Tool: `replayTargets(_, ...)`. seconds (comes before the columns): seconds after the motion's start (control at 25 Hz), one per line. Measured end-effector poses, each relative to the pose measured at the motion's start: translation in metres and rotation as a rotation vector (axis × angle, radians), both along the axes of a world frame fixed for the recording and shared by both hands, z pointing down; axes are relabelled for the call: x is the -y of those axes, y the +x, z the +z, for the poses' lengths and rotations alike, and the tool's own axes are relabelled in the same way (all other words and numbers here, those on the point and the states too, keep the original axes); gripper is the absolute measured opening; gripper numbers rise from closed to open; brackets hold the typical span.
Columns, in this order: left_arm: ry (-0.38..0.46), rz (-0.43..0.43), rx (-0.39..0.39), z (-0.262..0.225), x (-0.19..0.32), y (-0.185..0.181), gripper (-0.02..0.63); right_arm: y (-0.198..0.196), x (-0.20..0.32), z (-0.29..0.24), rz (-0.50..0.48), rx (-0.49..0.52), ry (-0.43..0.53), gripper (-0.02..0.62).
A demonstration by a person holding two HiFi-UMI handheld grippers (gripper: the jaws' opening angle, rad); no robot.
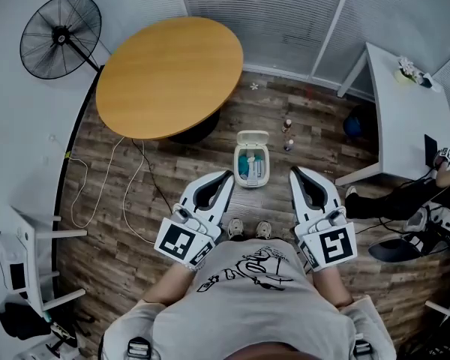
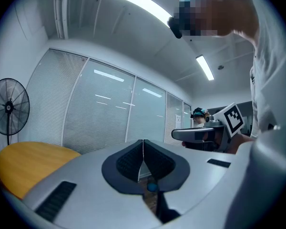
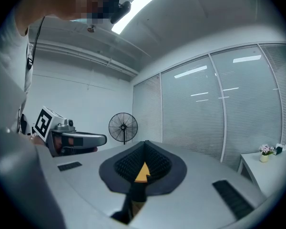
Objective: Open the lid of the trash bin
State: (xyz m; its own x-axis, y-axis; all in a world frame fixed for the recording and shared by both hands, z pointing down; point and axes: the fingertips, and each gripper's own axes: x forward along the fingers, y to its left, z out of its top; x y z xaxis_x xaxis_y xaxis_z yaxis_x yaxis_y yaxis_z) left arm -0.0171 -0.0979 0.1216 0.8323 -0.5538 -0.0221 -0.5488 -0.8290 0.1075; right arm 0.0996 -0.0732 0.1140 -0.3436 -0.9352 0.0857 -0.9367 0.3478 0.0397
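A small white trash bin (image 1: 253, 161) stands on the wood floor ahead of my feet. Its lid (image 1: 253, 137) looks tipped back at the far end, and blue things show inside. My left gripper (image 1: 229, 175) is held up at waist height, left of the bin in the head view, jaws shut and empty. My right gripper (image 1: 293, 171) is held to the bin's right, also shut and empty. Both point forward, well above the bin. In the left gripper view the jaws (image 2: 143, 142) meet on a line; in the right gripper view the jaws (image 3: 144, 143) meet too. Neither gripper view shows the bin.
A round wooden table (image 1: 170, 73) stands beyond the bin, a black fan (image 1: 60, 36) at far left. A white desk (image 1: 405, 103) is at right, with a seated person's legs (image 1: 394, 197) beside it. Small bottles (image 1: 287, 126) and a cable (image 1: 146, 171) lie on the floor.
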Motion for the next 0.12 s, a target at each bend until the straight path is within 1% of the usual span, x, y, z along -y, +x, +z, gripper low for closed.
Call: replayTargets(0.12,0.000,0.002,-0.001,0.0007,-0.0004,0.0015,0.021,0.0017,-0.0008,0.0008,0.000,-0.001,0.001,0.008)
